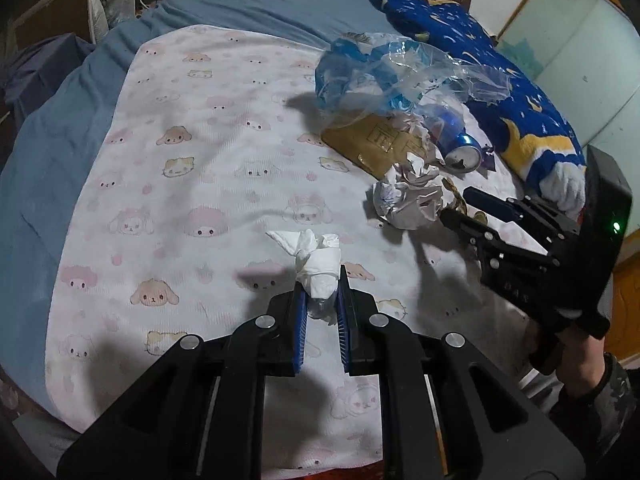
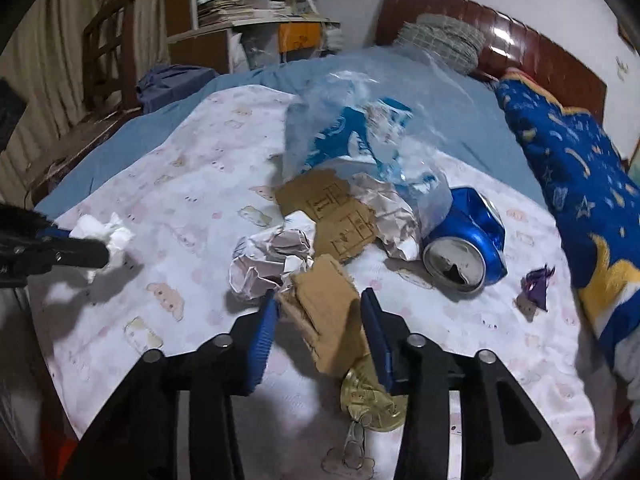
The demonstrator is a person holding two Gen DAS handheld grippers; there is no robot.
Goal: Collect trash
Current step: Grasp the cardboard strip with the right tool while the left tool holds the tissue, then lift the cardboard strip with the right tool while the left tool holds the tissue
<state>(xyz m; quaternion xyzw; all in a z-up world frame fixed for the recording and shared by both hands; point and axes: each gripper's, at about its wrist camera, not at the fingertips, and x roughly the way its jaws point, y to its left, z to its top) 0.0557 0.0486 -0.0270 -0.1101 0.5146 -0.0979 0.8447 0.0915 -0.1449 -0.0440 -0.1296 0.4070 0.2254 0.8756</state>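
My left gripper (image 1: 322,280) is shut on a white crumpled tissue (image 1: 316,260) just above the bed; the tissue also shows in the right wrist view (image 2: 106,232). My right gripper (image 2: 320,300) is open around a torn brown cardboard piece (image 2: 326,312) lying on the sheet; it also shows in the left wrist view (image 1: 456,204). Beyond lie a crumpled paper ball (image 2: 272,260), a flat cardboard piece (image 2: 332,216), a crushed blue can (image 2: 468,244), a clear and blue plastic bag (image 2: 360,136) and a small purple wrapper (image 2: 536,284).
A gold foil wrapper (image 2: 372,404) lies under my right gripper. A blue star-patterned blanket (image 2: 580,184) lies along the right side. The white cartoon-print sheet (image 1: 180,200) covers a blue bedspread (image 1: 48,160). A wooden headboard (image 2: 500,36) and shelves (image 2: 240,0) stand behind.
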